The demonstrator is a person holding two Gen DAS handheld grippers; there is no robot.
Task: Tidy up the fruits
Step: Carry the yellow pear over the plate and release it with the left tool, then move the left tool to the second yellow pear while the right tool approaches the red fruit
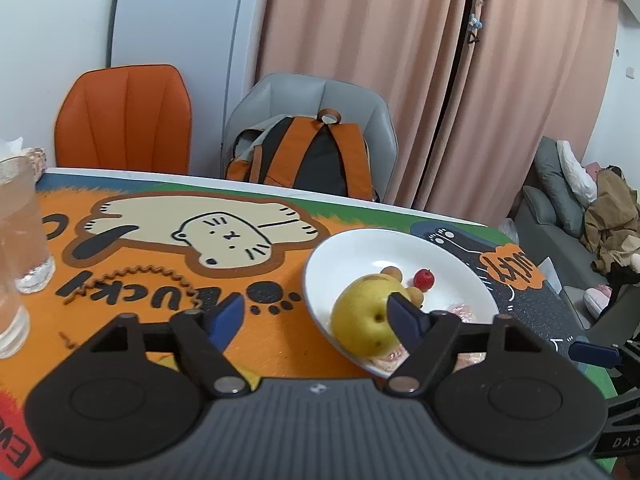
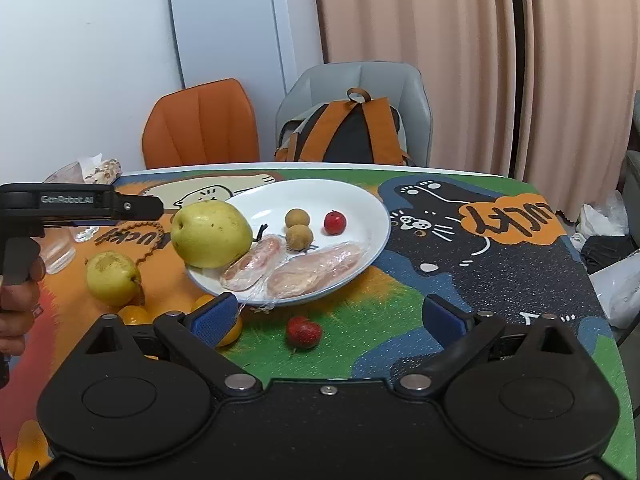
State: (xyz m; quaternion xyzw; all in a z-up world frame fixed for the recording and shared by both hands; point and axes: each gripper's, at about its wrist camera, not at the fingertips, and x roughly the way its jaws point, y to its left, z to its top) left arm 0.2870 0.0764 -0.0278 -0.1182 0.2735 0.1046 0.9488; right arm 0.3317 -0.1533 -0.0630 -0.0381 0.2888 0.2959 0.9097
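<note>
Backpack (image 2: 348,130) on grey chair (image 2: 412,92)

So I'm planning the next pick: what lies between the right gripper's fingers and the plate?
In the right wrist view, a red strawberry lies on the table between the open right gripper and the white plate.

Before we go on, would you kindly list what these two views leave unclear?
- Orange fruits, right wrist view: partly hidden behind the right tongs.
- Big yellow pear, left wrist view: part covered by a blue finger of the left tongs.
- Clear glass, left wrist view: cut off by the frame edge.
</note>
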